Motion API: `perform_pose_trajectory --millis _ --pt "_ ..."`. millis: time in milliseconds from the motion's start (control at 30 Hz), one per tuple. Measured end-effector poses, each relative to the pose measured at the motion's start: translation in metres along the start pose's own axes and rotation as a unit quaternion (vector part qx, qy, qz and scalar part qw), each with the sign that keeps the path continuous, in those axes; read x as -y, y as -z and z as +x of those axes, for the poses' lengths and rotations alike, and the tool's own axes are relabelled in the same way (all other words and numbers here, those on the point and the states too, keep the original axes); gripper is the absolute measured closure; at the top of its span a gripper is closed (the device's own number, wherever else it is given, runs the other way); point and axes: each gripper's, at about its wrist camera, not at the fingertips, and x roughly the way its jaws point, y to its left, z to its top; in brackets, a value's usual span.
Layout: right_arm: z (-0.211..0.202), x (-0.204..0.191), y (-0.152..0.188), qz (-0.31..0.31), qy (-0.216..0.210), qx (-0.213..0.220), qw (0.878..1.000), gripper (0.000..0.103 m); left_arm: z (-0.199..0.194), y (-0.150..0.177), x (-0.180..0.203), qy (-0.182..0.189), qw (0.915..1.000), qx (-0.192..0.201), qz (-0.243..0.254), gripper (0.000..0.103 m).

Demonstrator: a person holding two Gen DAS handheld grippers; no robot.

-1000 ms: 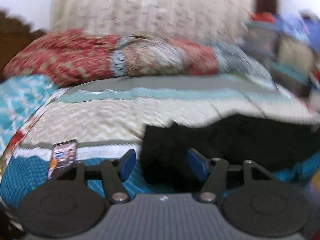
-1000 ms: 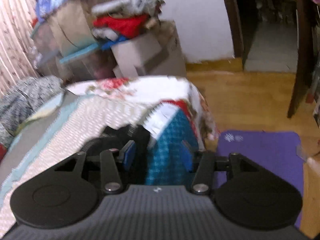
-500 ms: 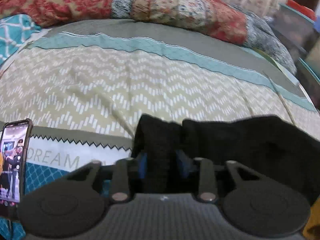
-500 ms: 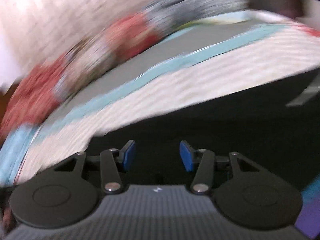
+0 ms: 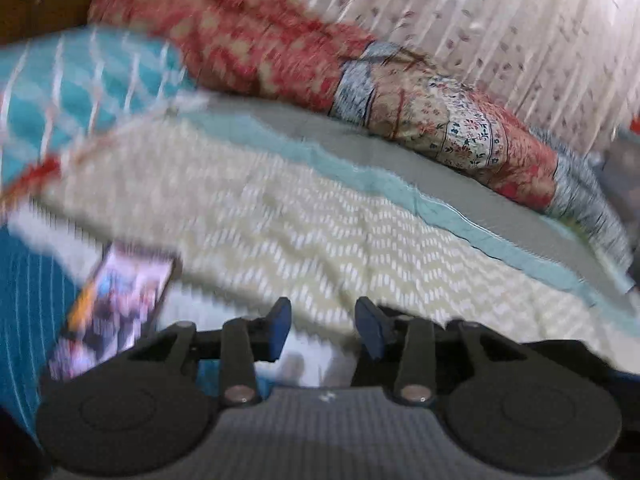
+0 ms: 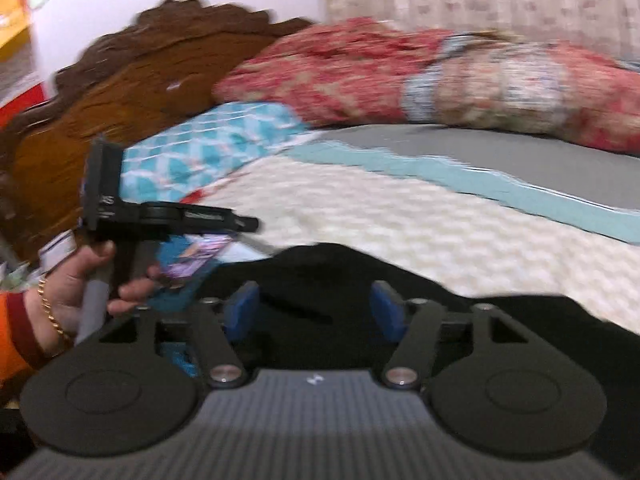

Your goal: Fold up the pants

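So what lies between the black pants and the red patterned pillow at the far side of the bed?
In the right wrist view, only bedspread lies between the black pants and the red patterned pillow: cream chevron, then a teal stripe, then grey.

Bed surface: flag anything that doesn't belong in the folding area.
A phone with its screen lit lies on the bedspread near the black pants, an odd item for a folding area. Both views are blurred; nothing else stands out.
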Motion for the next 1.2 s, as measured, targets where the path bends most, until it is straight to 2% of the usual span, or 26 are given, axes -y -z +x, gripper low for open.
perform_pose_trajectory --millis 67,167,233,267,300,367,433,467,500,533,600,633,667,700,767,800,833,867,933,1000,1067,1100,1133,1167,1200 --pt "0.012 -0.010 0.000 -0.032 -0.032 -0.024 0.999 0.018 -0.004 0.007 -0.012 0.020 0.9992 -0.021 -0.027 0.066" --pt "0.044 -0.024 0.007 -0.087 -0.043 -0.085 0.992 0.020 -0.004 0.016 -0.023 0.049 0.9963 -0.047 -0.054 0.064" --pt "0.066 -0.022 0.010 -0.088 -0.049 -0.127 0.987 0.056 0.001 0.021 -0.026 0.074 0.9921 -0.069 -0.073 0.064" --pt "0.074 -0.018 0.007 -0.073 -0.055 -0.144 0.985 0.077 0.004 0.022 -0.025 0.084 0.9900 -0.079 -0.080 0.064" --pt "0.079 -0.013 0.005 -0.056 -0.053 -0.152 0.985 0.081 0.007 0.023 -0.025 0.095 0.9877 -0.089 -0.086 0.064" --pt "0.071 -0.015 0.002 -0.061 -0.043 -0.136 0.988 0.085 0.012 0.022 -0.022 0.109 0.9850 -0.095 -0.094 0.064" --pt "0.060 -0.030 -0.003 -0.126 0.017 -0.099 0.987 0.085 0.016 0.020 -0.017 0.119 0.9829 -0.096 -0.102 0.069" --pt "0.052 -0.046 0.001 -0.195 0.073 -0.068 0.976 0.086 0.018 0.019 -0.014 0.121 0.9828 -0.093 -0.104 0.073" --pt "0.048 -0.064 0.006 -0.275 0.125 -0.032 0.953 0.086 0.018 0.018 -0.012 0.124 0.9832 -0.087 -0.103 0.085" --pt "0.047 -0.082 0.017 -0.364 0.174 0.011 0.915 0.086 0.019 0.017 -0.009 0.126 0.9836 -0.080 -0.101 0.087" --pt "0.058 -0.103 0.049 -0.501 0.243 0.064 0.828 0.086 0.019 0.016 -0.004 0.129 0.9843 -0.068 -0.099 0.089" --pt "0.065 -0.106 0.062 -0.530 0.251 0.067 0.807 0.086 0.019 0.016 -0.002 0.124 0.9854 -0.066 -0.096 0.090" --pt "0.073 -0.107 0.075 -0.546 0.246 0.054 0.799 0.085 0.019 0.017 -0.001 0.119 0.9862 -0.065 -0.094 0.090" --pt "0.082 -0.109 0.089 -0.559 0.235 0.030 0.795 0.085 0.018 0.018 -0.003 0.116 0.9864 -0.067 -0.096 0.090" --pt "0.091 -0.116 0.114 -0.572 0.201 -0.005 0.795 0.085 0.016 0.021 -0.011 0.113 0.9848 -0.077 -0.108 0.086" --pt "0.092 -0.122 0.120 -0.567 0.180 -0.017 0.804 0.085 0.014 0.022 -0.016 0.112 0.9833 -0.083 -0.117 0.081" --pt "0.091 -0.128 0.123 -0.555 0.162 -0.026 0.815 0.085 0.013 0.024 -0.021 0.114 0.9818 -0.088 -0.124 0.070" --pt "0.091 -0.132 0.124 -0.541 0.150 -0.032 0.827 0.084 0.011 0.026 -0.024 0.111 0.9811 -0.091 -0.130 0.063" --pt "0.095 -0.140 0.121 -0.523 0.152 -0.034 0.838 0.083 0.010 0.029 -0.027 0.096 0.9812 -0.099 -0.135 0.029" --pt "0.100 -0.141 0.111 -0.491 0.150 -0.037 0.857 0.082 0.012 0.030 -0.024 0.105 0.9779 -0.109 -0.144 0.017" --pt "0.093 -0.135 0.108 -0.460 0.148 -0.040 0.875 0.082 0.018 0.030 -0.018 0.133 0.9734 -0.122 -0.141 0.017" --pt "0.091 -0.135 0.109 -0.454 0.149 -0.041 0.877 0.082 0.022 0.030 -0.011 0.142 0.9731 -0.126 -0.132 0.029" --pt "0.093 -0.138 0.108 -0.453 0.151 -0.041 0.878 0.082 0.026 0.030 -0.002 0.140 0.9755 -0.128 -0.112 0.055" --pt "0.097 -0.140 0.106 -0.451 0.154 -0.040 0.878 0.082 0.031 0.030 0.007 0.122 0.9806 -0.130 -0.080 0.069" --pt "0.099 -0.143 0.104 -0.446 0.157 -0.040 0.880 0.082 0.035 0.030 0.014 0.104 0.9843 -0.131 -0.055 0.077"
